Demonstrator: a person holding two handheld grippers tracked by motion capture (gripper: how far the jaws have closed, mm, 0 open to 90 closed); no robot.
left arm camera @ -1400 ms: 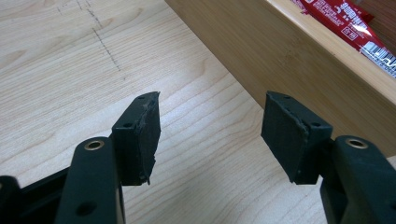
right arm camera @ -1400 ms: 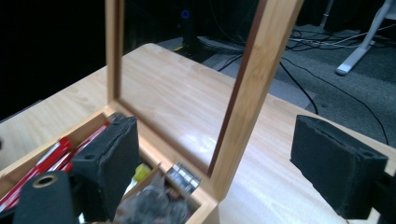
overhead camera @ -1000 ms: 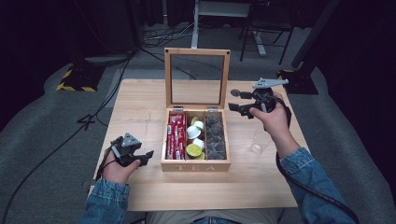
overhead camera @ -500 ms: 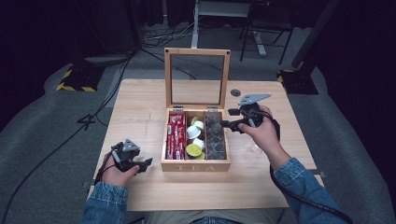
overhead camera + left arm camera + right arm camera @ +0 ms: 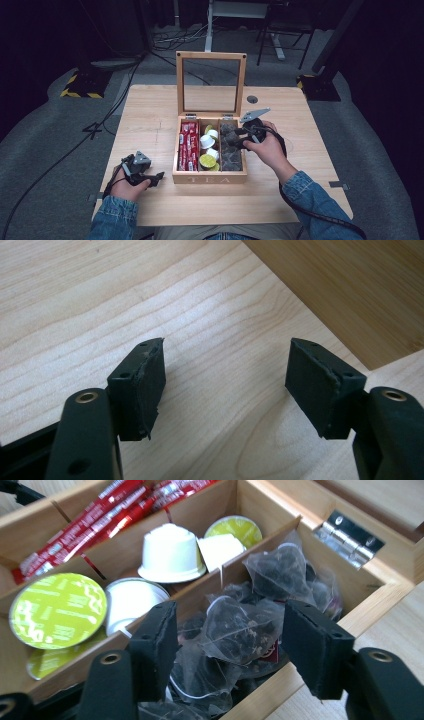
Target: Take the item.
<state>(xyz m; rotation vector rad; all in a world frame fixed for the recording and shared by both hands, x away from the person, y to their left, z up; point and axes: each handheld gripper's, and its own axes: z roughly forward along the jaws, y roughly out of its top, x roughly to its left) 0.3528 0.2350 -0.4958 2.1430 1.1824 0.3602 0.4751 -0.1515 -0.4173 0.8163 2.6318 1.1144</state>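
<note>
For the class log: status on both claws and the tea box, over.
Right claw closing around a dark pyramid tea bag, pads not touching. Left claw open, empty. Nothing blocking.

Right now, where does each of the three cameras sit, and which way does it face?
High view: above the person's side, looking forward and down on the light wooden table and open wooden tea box; both denim-sleeved forearms show.
Left gripper view: on the left tool, facing bare tabletop beside the box's wall; its black jaws stand apart.
Right gripper view: on the right tool, looking into the box at a dark pyramid tea bag between its jaws.
All three views share the box.
</note>
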